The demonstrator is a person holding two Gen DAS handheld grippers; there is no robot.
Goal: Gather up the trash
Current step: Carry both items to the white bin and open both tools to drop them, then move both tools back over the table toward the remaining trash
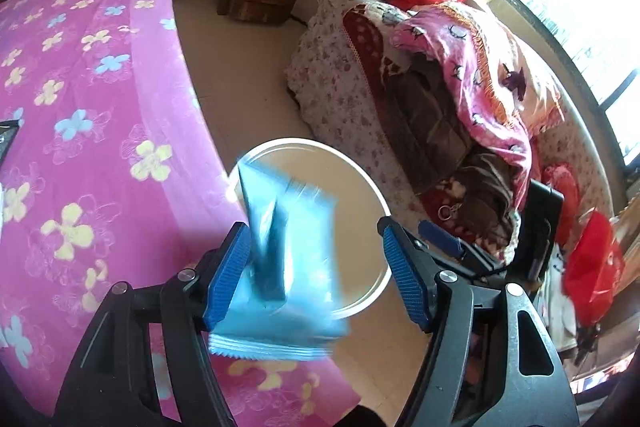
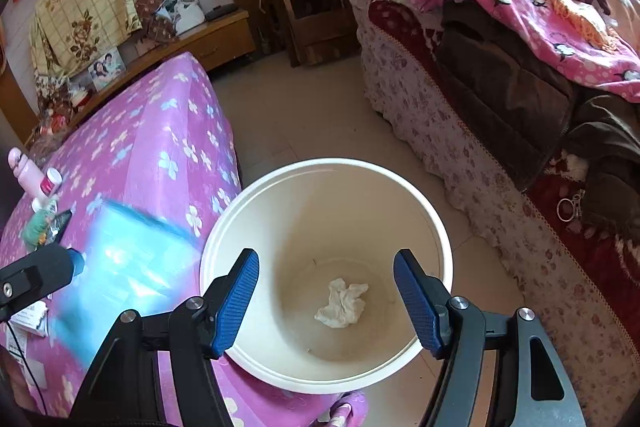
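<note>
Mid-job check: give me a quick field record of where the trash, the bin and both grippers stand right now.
bin: round white plastic bucket, standing on the floor beside the pink flowered bedspread
bin contents: one crumpled white tissue on the bottom
left gripper: jaws wide apart, not clamped
blue item: motion-blurred light blue plastic wrapper against the left finger, over the bucket; whether falling or resting, unclear
right gripper: open, empty, above the bucket mouth
other items on bed: pink bottle, small packets, unclear

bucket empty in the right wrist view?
No. A crumpled white tissue lies on the bottom of the white bucket, seen between the open right gripper.
</note>
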